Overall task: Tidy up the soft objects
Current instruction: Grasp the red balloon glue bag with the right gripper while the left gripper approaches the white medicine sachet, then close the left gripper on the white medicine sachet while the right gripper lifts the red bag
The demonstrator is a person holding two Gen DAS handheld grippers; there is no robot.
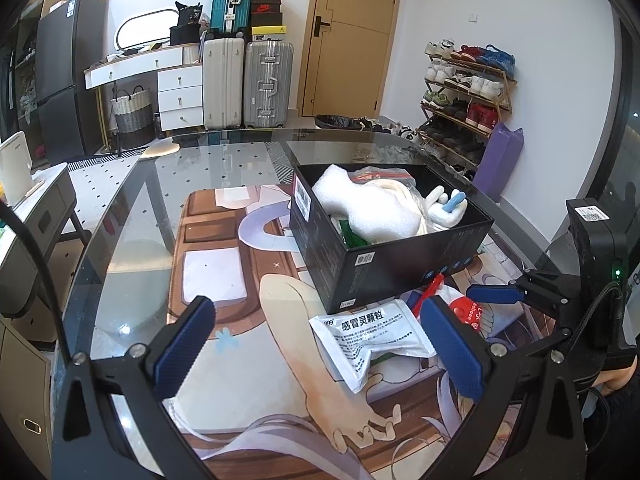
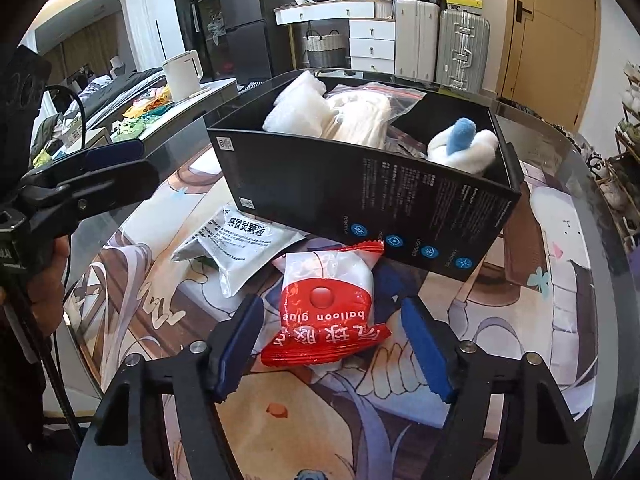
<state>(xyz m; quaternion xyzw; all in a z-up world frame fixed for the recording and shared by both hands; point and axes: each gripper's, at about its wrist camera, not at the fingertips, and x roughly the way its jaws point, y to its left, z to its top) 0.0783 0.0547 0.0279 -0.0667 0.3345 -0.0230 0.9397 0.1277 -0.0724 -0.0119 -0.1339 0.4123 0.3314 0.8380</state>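
A black box (image 1: 400,268) (image 2: 360,200) stands on the printed mat and holds white foam (image 1: 360,208), a zip bag (image 2: 360,116) and a white and blue plush (image 2: 464,144). A grey-white medicine pouch (image 1: 372,336) (image 2: 240,244) and a red and white balloon glue packet (image 2: 324,308) (image 1: 466,312) lie in front of the box. My left gripper (image 1: 320,344) is open, beside the pouch. My right gripper (image 2: 332,344) is open, its fingers on either side of the packet's near end, apart from it. It also shows in the left wrist view (image 1: 496,294).
The printed mat (image 1: 248,360) lies on a round glass table (image 1: 120,232). A side desk with a white kettle (image 2: 182,74) stands to the left. Suitcases (image 1: 244,80), a door and a shoe rack (image 1: 464,96) line the far wall.
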